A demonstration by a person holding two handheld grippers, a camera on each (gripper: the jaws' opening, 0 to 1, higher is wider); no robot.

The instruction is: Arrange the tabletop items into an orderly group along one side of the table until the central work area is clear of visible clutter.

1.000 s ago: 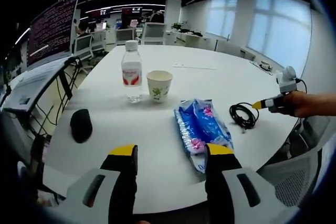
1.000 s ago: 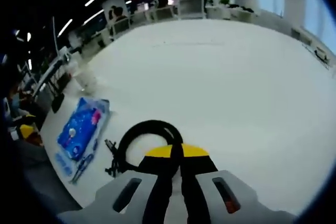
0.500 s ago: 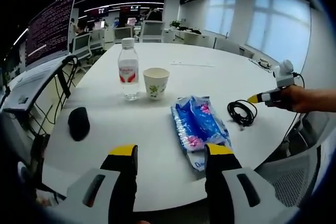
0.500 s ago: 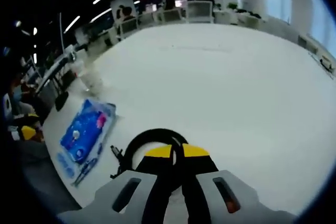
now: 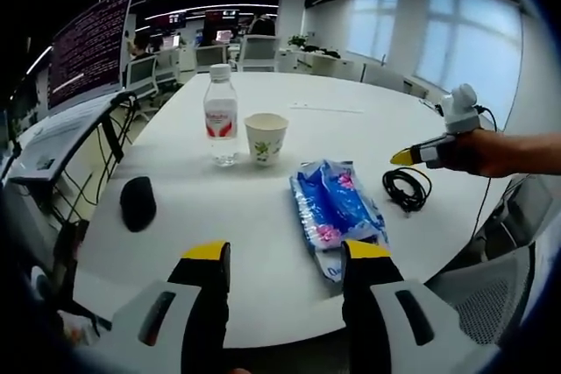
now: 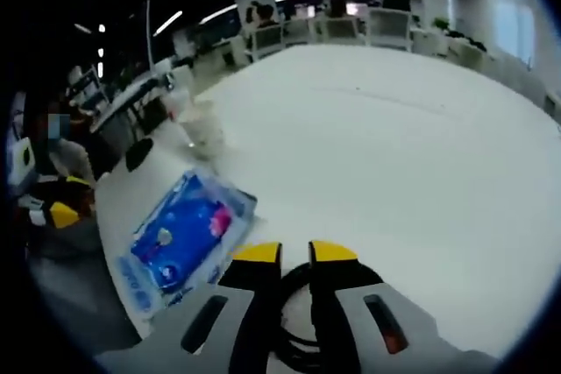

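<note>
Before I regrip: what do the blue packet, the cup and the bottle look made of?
Blue packet: glossy plastic film, judging by its crinkles and highlights. Cup: matte paper, it seems, white with a printed green motif. Bottle: clear plastic, see-through below its red and white label, with a white cap.

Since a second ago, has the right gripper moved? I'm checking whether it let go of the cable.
Yes. In the left gripper view the right gripper has lifted up off the black cable, which lies coiled beside the blue packet.
</note>
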